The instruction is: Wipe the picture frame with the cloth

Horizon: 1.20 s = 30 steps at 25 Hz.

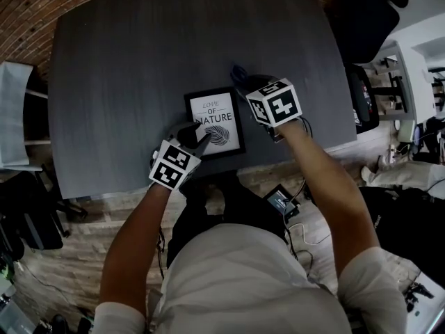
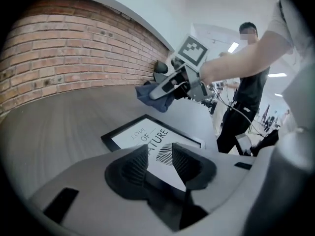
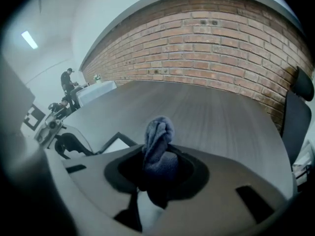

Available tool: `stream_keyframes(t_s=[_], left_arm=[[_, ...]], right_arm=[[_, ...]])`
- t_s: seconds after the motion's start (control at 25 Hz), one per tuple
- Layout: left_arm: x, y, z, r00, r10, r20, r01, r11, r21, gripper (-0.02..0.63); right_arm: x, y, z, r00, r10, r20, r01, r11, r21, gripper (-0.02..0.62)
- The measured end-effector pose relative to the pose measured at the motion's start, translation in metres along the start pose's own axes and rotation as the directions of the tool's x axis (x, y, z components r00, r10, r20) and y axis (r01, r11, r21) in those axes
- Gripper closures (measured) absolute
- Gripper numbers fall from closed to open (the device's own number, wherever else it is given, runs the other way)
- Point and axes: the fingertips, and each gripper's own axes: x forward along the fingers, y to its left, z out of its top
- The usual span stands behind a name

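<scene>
Your right claw [image 3: 158, 154] was shut tight on the blue cloth [image 3: 158, 131]. The cloth stuck up in a bunch between the claw's two sides. Your left claw [image 2: 160, 156] was open and held nothing. You could see the picture frame [image 2: 142, 135] through its gap.

The frame lay flat on the dark worktop [image 1: 132, 61], near the edge by your body. Its long side ran away from you, tipped a little to one side. In the head view, your left claw sat over the frame's near left corner. Your right claw was just past the far right corner. So the frame lay to the left of the cloth and lower down. I think the cloth had to come down and left to wipe the glass.

The left claw was nearer the frame, but the right one had the cloth. Only the right gripper view showed the cloth pinched. Only the left gripper view showed the cloth up in the air, not touching the frame.
</scene>
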Motion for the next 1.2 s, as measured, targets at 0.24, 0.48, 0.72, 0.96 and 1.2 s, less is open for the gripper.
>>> stream_keyframes(t_s=[0.24,0.48,0.72,0.96,1.2], left_arm=[[-0.013,0.016,0.032,0.985,-0.052,0.162,0.082,0.979,-0.189,0.352],[-0.026,0.010,0.056,0.933,-0.166,0.321,0.259,0.925,-0.276,0.308],[-0.030,-0.011,0.062,0.884,-0.294,0.363,0.406,0.867,-0.287,0.307],[-0.037,-0.019,0.059,0.861,-0.340,0.378,0.458,0.842,-0.285,0.436],[-0.048,-0.020,0.047,0.855,-0.342,0.391,0.475,0.819,-0.323,0.497]], right_arm=[[-0.014,0.058,0.017,0.969,0.222,0.105,-0.231,0.969,0.084,0.483],[-0.029,0.117,0.036,0.884,0.433,0.179,-0.453,0.887,0.087,0.483],[-0.036,0.155,0.042,0.801,0.557,0.220,-0.590,0.796,0.134,0.483],[-0.035,0.181,0.037,0.759,0.620,0.199,-0.647,0.752,0.123,0.482],[-0.033,0.190,0.035,0.745,0.620,0.245,-0.664,0.726,0.180,0.407]])
